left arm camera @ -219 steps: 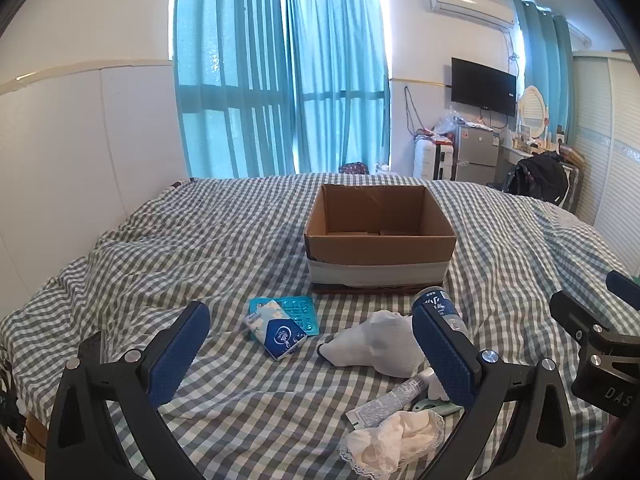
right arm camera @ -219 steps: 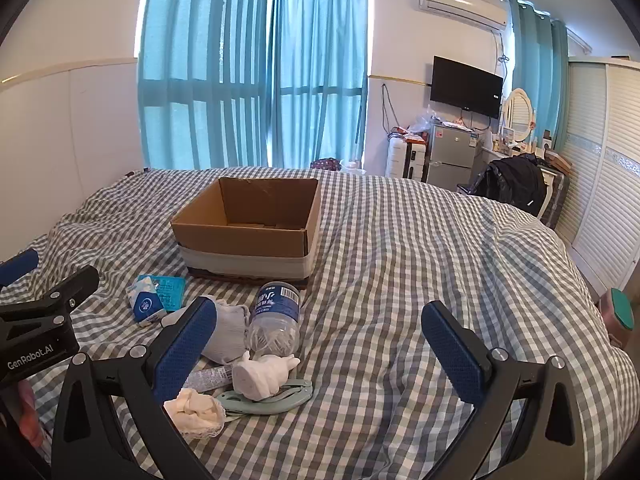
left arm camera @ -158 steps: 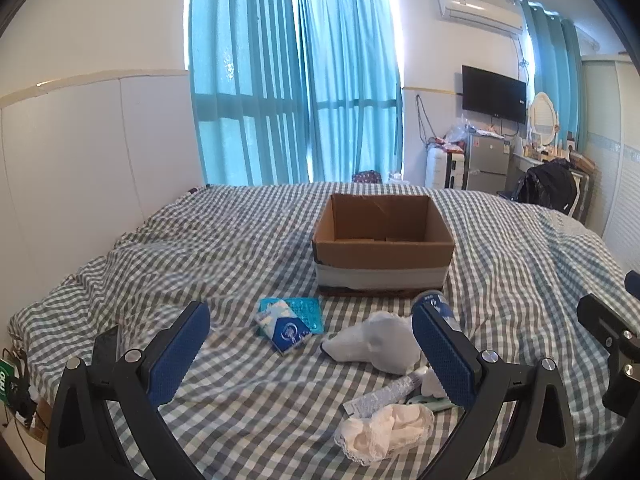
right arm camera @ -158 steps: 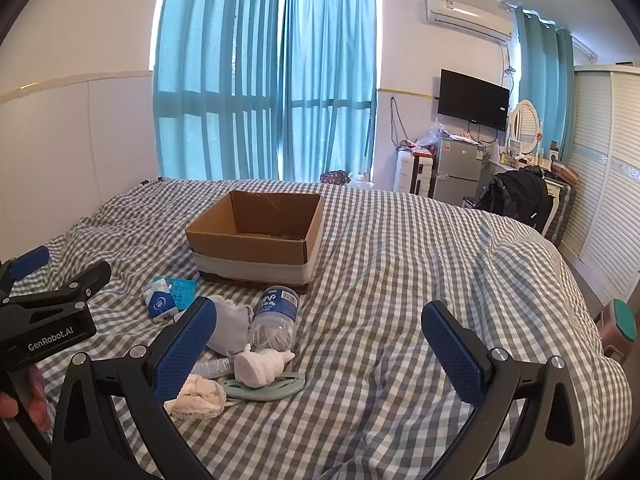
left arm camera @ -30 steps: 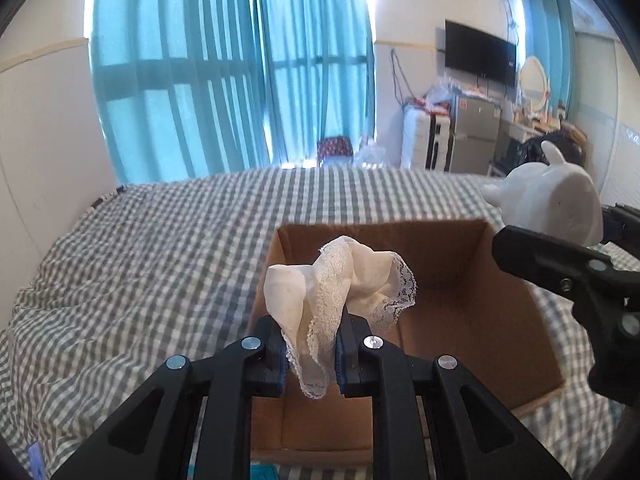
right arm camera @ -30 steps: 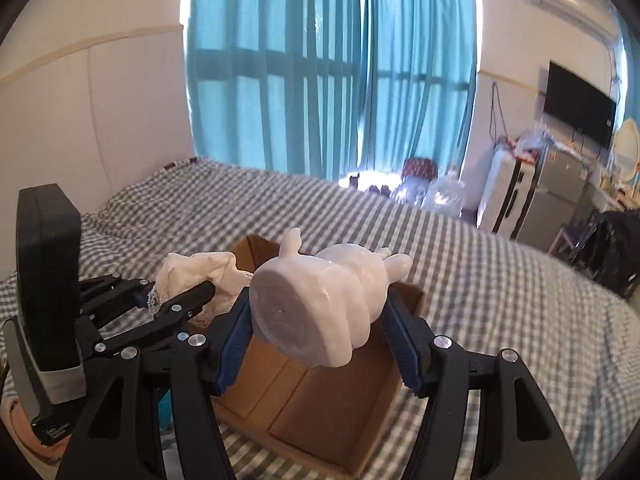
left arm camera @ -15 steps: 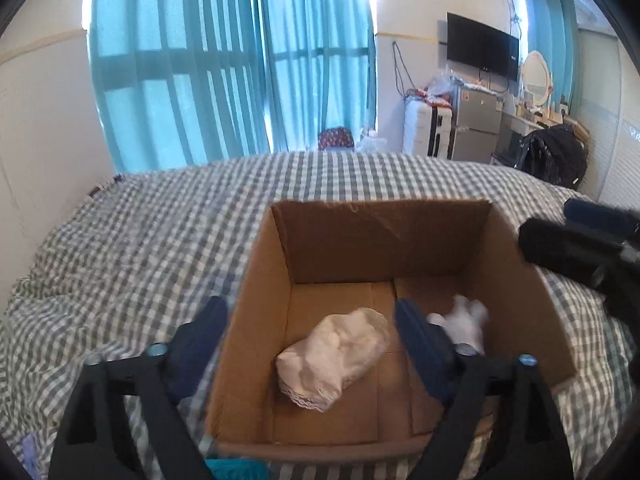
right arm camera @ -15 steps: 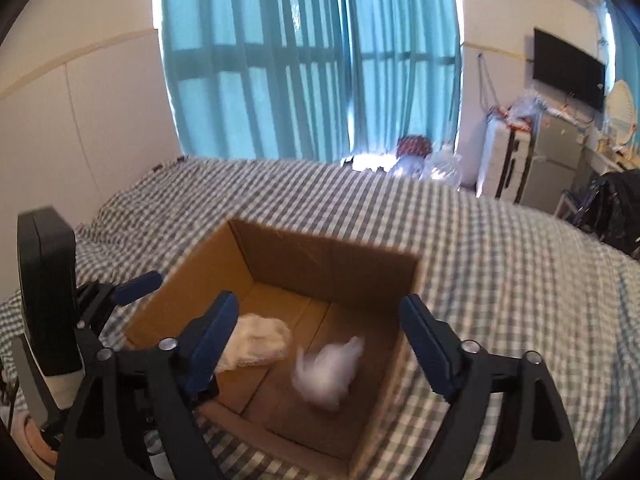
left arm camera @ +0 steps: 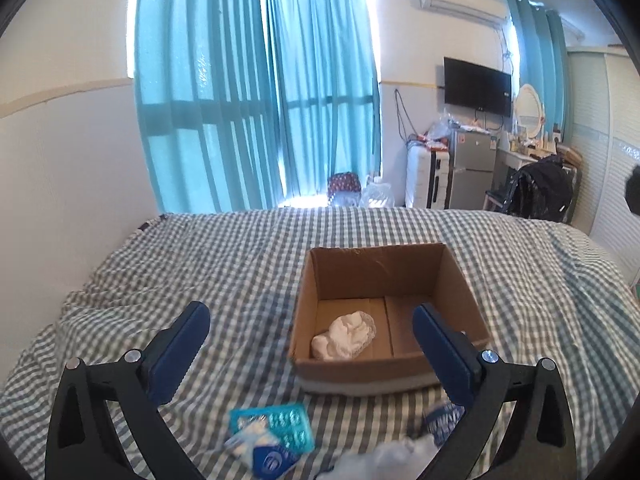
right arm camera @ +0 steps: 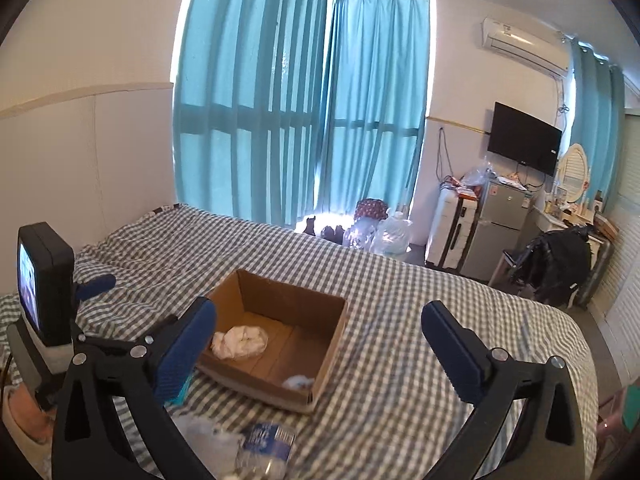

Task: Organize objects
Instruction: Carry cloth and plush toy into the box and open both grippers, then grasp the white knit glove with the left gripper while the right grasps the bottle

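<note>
An open cardboard box point(left arm camera: 460, 280) stands on the checked bed, also in the right wrist view point(right arm camera: 332, 332). A crumpled white lace cloth point(left arm camera: 344, 336) lies in it, seen too in the right wrist view point(right arm camera: 240, 342). A small white figure point(right arm camera: 298, 381) lies in the box's near corner. My left gripper point(left arm camera: 310, 344) is open and empty, held above and before the box. My right gripper point(right arm camera: 318, 344) is open and empty above the box's right side. A teal blister pack point(left arm camera: 276, 426), a tissue pack point(left arm camera: 264, 454) and a plastic bottle point(right arm camera: 264, 448) lie before the box.
A white sock point(left arm camera: 392, 460) lies at the bottom edge. The left gripper's body with its screen point(right arm camera: 44, 288) shows at the left of the right wrist view. Beyond the bed stand a fridge point(right arm camera: 496, 232), a chair with a black bag point(right arm camera: 560, 268) and blue curtains.
Both grippers let go: the lace cloth and the white figure dropped into the box. Both grippers have since pulled back and up, so the box looks smaller and farther.
</note>
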The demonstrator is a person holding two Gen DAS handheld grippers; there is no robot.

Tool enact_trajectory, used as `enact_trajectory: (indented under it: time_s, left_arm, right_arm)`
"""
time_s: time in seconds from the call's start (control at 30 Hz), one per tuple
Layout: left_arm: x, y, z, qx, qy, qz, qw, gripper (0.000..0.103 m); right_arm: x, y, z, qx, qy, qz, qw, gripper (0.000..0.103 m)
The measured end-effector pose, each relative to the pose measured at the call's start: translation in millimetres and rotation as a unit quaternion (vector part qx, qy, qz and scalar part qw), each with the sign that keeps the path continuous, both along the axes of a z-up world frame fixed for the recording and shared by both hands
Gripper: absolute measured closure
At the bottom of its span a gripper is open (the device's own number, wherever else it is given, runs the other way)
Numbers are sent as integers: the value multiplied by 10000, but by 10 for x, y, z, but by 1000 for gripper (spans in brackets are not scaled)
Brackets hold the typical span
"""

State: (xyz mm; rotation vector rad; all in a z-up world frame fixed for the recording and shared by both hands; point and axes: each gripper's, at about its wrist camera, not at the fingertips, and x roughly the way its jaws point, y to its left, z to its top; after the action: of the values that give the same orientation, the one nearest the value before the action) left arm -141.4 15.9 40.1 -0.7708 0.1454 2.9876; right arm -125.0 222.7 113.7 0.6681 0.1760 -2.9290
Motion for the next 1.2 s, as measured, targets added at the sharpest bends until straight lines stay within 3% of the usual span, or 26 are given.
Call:
enact_trajectory:
  time_s: [0.2, 0.43, 0.6, 0.8, 1.03, 1.2]
  left_arm:
    - [520, -171, 47, 85, 36, 64, 9999, 0]
    - [885, -228, -325, -39, -109, 315, 9994, 0]
    - [963, -192, -806, -5, -354, 449, 9984, 0]
    - [775, -37, -1385, -70, -954, 226, 9952, 0]
    - [611, 187, -1633, 200, -1326, -415, 9901, 0]
    - [463, 456, -1722, -179, -1424, -651, 9875, 0]
  right_arm:
    - [695, -58, -79, -114, 32, -70, 9999, 0]
    - [1035, -84, -583, -337, -148, -192, 9991, 0]
    - [976, -130, -1130, -193, -487, -456, 9976, 0]
    - [713, -72, -1663, -141, -1000, -519, 9935, 0]
    - [488, 93, -2036, -246, -1270, -612, 9897, 0]
    - [397, 206, -2113, -337, -1339, -702, 9879, 0]
